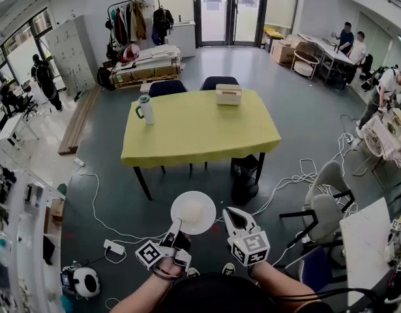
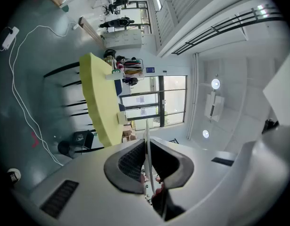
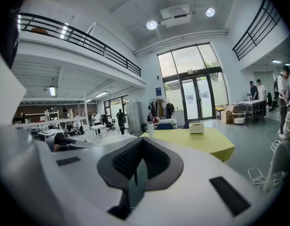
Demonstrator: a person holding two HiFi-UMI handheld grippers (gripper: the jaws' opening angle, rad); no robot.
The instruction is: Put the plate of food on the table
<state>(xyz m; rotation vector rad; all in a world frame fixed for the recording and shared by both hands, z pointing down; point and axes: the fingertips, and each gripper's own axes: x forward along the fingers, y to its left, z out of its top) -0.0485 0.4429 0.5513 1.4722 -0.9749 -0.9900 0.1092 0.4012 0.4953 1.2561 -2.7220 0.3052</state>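
**Plate of food held short of the yellow table**

The person stood on the grey floor a good way back from the table [image 1: 187,139], a gripper in each hand. The left gripper [image 1: 176,227] had its jaws clamped on the near rim of the plate [image 1: 182,203]. In the left gripper view the rim ran edge-on as a thin white line between the two dark pads. The plate was white and round and hung in the air, roughly level, over the floor in front of the person, well apart from the table. A pale mound of food [image 1: 193,212] sat near its middle; I could not tell what it was.

The right gripper [image 1: 234,218] hovered just beside the plate on its right, not touching it as far as I could see. Its jaws were drawn together with only a thin slit between them and nothing held.

The table wore a yellow cloth. On it stood a white bottle [image 1: 146,109] with a green handle near the left end and a small pale box [image 1: 228,94] at the far edge. Two dark chairs [image 1: 167,87] were pushed in on the far side. A black bag [image 1: 244,175] lay under the right end, and a white cable [image 1: 96,204] trailed across the floor to a power strip [image 1: 113,247].
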